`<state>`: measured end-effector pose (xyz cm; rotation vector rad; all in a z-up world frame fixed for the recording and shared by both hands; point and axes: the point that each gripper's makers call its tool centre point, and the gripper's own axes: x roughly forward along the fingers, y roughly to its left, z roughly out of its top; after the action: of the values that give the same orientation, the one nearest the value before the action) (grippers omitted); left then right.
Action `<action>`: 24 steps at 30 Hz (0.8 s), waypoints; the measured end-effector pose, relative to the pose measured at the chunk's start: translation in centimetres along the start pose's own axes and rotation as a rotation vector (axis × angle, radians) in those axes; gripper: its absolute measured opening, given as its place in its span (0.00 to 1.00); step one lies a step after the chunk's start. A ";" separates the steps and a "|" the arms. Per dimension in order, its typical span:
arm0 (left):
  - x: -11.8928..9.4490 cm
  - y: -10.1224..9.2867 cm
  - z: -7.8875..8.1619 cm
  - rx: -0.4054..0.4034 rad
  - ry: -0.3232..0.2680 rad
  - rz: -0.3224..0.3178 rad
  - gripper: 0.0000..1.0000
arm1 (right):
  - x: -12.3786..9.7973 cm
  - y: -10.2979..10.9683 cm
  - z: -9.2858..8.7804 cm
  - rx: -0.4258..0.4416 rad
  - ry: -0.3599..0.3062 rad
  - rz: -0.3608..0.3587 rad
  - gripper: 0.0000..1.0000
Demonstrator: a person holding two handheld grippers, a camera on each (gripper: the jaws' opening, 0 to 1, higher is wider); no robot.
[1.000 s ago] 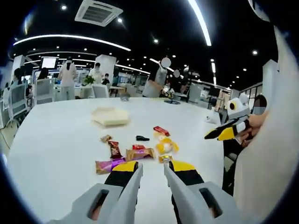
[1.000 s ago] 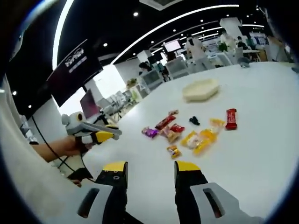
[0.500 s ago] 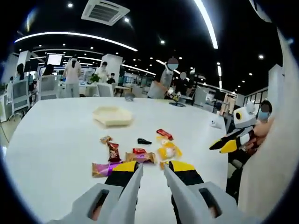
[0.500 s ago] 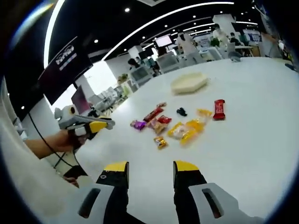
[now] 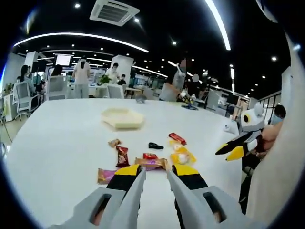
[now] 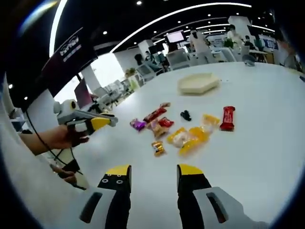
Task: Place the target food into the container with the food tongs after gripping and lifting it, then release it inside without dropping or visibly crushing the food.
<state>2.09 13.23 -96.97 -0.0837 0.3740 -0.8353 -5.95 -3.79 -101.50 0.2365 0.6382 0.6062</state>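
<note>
1. Right gripper view showed the snack packets (image 6: pixel 183 129) scattered in a loose cluster on the white desk (image 6: pixel 248 157), none of them gripped or lifted.
2. Among them lay a red bar (image 6: pixel 228 118) at the cluster's right edge, yellow packets (image 6: pixel 190 137) in the middle, a small orange-brown sweet (image 6: pixel 158 148) nearest the camera, a purple wrapper (image 6: pixel 138 124) on the left, and a small black object (image 6: pixel 185 115) toward the far side.
3. Beyond the cluster, well apart from it, sat the pale, shallow container (image 6: pixel 198 84) with nothing visible inside.
4. The right claw (image 6: pixel 154 174) hung above the bare desk short of the snacks, its yellow-tipped jaws apart and holding nothing.
5. The left claw (image 6: pixel 110 121) came in from the left of that view, held in a person's hand (image 6: pixel 62 137), above the desk edge beside the cluster; I could not tell from there how its jaws stood.
6. Left gripper view had the left claw (image 5: pixel 156 172) with its jaws slightly apart and empty, their tips just in front of the nearest wrappers.
7. In that view the container (image 5: pixel 123 118) sat past the snacks, and the right claw (image 5: pixel 229 151) showed at the right edge.
8. Behind the desk stood office chairs (image 5: pixel 57 87) and several people (image 5: pixel 82 76) under ceiling strip lights (image 5: pixel 71 36).
</note>
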 end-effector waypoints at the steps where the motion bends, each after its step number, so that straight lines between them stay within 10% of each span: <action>1: -0.2 0.5 0.1 -0.007 -0.001 0.003 0.24 | 0.1 0.0 -0.1 0.001 0.001 0.003 0.38; 24: 0.8 4.0 -0.7 0.019 0.057 0.011 0.24 | -0.2 -1.6 0.5 0.038 -0.022 -0.035 0.38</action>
<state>5.13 15.34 -98.77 -0.0399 0.4199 -0.8313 -5.04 -5.23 -101.56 0.2666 0.6320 0.5571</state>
